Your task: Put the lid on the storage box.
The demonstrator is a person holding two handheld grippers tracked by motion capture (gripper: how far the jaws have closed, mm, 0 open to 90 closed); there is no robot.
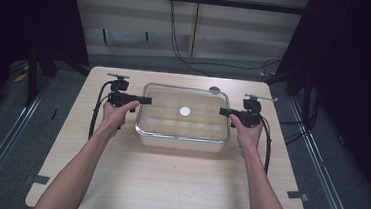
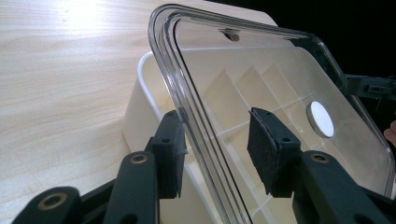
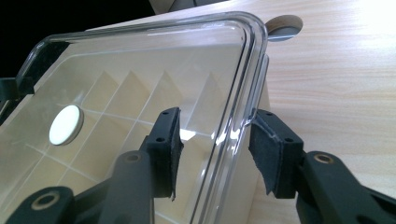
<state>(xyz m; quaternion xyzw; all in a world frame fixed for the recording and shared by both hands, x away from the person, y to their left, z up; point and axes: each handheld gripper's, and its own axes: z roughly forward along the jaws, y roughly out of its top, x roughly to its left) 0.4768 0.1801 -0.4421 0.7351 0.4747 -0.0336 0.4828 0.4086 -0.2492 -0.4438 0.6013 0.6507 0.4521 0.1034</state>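
Pale wood desk [image 1: 167,183], mid-desk: clear lid [image 1: 187,92] sits on divided box [image 1: 180,141]. L hand-held gripper [image 1: 146,100] & R hand-held gripper [image 1: 221,111] straddle lid's end rims, jaws parted, not clamping. Lid looks placed; prob. only backing off left.

A pale wooden table [image 1: 167,183] — black cables [image 1: 176,38] trail across the floor behind.

Clear lid [image 2: 280,60]: glossy see-through plastic, smooth, rim catching highlights. Box [image 2: 140,116] under it: cream plastic, smooth, slightly satin, thin dividers inside. White disc [image 3: 66,124] on lid: matt. Table [image 1: 167,183]: pale wood-grain top, smooth, mild sheen. Left tool [image 2: 217,144] and right tool [image 3: 215,151]: matt black plastic, brass-look rivets, fuzzy dark pads [image 3: 261,154], rough-edged.
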